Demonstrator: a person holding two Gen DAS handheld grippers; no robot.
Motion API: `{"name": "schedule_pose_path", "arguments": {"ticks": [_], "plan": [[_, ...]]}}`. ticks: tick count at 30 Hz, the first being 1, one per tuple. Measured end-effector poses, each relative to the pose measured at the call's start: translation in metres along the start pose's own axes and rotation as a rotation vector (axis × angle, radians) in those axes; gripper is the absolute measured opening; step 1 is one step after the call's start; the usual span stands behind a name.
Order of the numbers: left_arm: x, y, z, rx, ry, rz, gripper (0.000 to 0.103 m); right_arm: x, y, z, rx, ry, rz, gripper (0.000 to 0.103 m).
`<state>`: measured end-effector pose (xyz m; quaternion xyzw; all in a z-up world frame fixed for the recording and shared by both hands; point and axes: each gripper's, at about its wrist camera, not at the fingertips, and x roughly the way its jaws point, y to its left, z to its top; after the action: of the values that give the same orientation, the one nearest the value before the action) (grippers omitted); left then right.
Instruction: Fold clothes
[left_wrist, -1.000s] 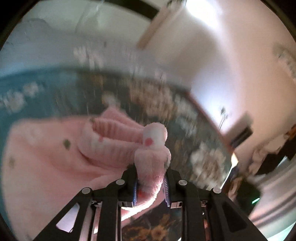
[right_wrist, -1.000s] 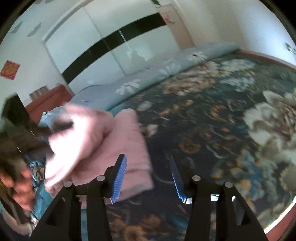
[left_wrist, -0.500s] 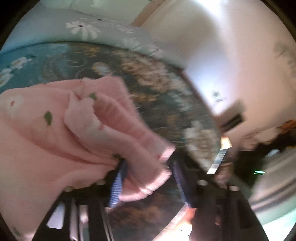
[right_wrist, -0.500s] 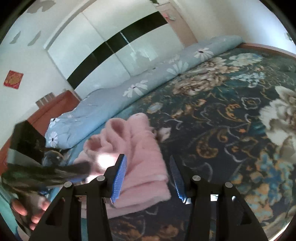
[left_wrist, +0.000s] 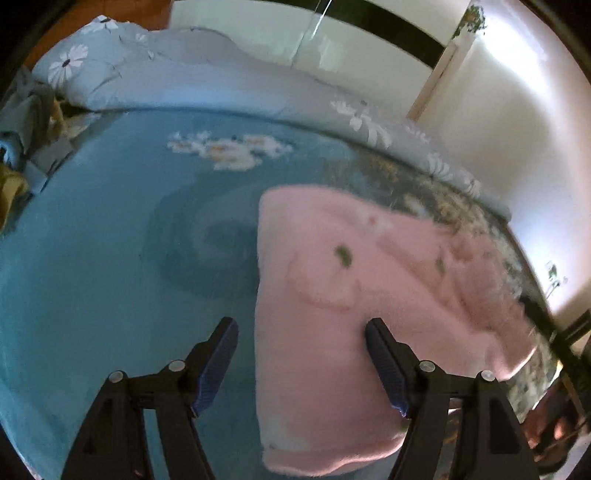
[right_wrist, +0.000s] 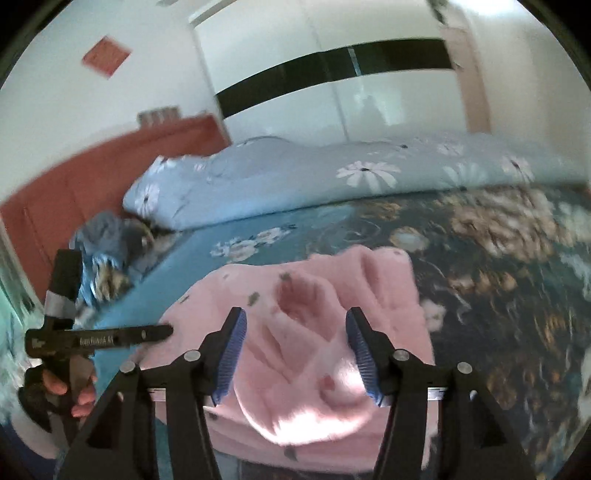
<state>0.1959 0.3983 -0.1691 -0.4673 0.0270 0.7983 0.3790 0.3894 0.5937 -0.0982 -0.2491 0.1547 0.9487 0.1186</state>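
**Pink garment lies on the bed, both grippers free of it**

Below and ahead of the left gripper (left_wrist: 300, 332) spreads the bed (left_wrist: 110, 258), its cover plain teal on the near side and dark with large pale flowers further right. A rolled pale-blue duvet (left_wrist: 192, 77) with white daisies runs along the far edge, and behind it stands a white wardrobe (right_wrist: 369, 74) crossed by a black band. A reddish headboard (right_wrist: 74, 192) shows far left of the right gripper (right_wrist: 293, 325), with crumpled bedding (right_wrist: 107, 240) at its foot.

The pink garment (left_wrist: 351, 314) lies on the bed under and to the right of the left gripper, whose jaws are opening wide; nothing is pinched between them. The right gripper hangs over the bunched folds of the same garment, jaws opening, pads clear of the cloth.

To the right gripper's left, a hand (right_wrist: 70, 387) holds the left gripper by its handle, beside the garment's edge.
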Motion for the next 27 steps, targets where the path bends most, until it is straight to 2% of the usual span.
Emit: {"name": "schedule_pose_path", "arguments": {"ticks": [4,6,10,13,14,15,16,19,23,25,27], "plan": [[0.003,0.006,-0.006,-0.024,0.006,-0.021,0.075,0.002,0.019,0.008,-0.094,-0.014,0.035,0.058],[0.004,0.009,-0.006,-0.045,0.009,-0.041,0.076,0.008,0.023,0.009,-0.115,0.017,0.056,0.058],[0.005,0.011,-0.007,-0.051,0.007,-0.054,0.077,0.037,0.019,0.003,-0.100,0.129,0.021,0.058],[0.002,0.014,-0.007,-0.069,0.011,-0.072,0.077,0.049,0.016,0.001,-0.094,0.164,0.001,0.056],[0.001,0.016,-0.006,-0.078,0.014,-0.079,0.077,0.051,0.016,0.003,-0.093,0.171,0.009,0.044],[0.000,0.017,-0.005,-0.085,0.015,-0.086,0.077,0.052,0.015,0.005,-0.091,0.179,0.018,0.019],[-0.001,0.018,-0.005,-0.091,0.014,-0.092,0.077,0.053,0.012,0.010,-0.083,0.197,0.037,0.011],[-0.003,0.017,-0.005,-0.089,0.007,-0.099,0.077,0.053,0.001,0.027,-0.066,0.191,0.054,0.008],[-0.001,0.018,-0.008,-0.097,0.013,-0.113,0.077,0.043,-0.029,0.058,0.000,0.087,-0.034,0.008],[0.002,0.018,-0.010,-0.100,0.021,-0.122,0.077,0.048,-0.049,0.067,0.045,0.074,-0.074,0.008],[0.003,0.019,-0.012,-0.104,0.027,-0.132,0.077,0.060,-0.062,0.066,0.072,0.102,-0.099,0.008]]}}
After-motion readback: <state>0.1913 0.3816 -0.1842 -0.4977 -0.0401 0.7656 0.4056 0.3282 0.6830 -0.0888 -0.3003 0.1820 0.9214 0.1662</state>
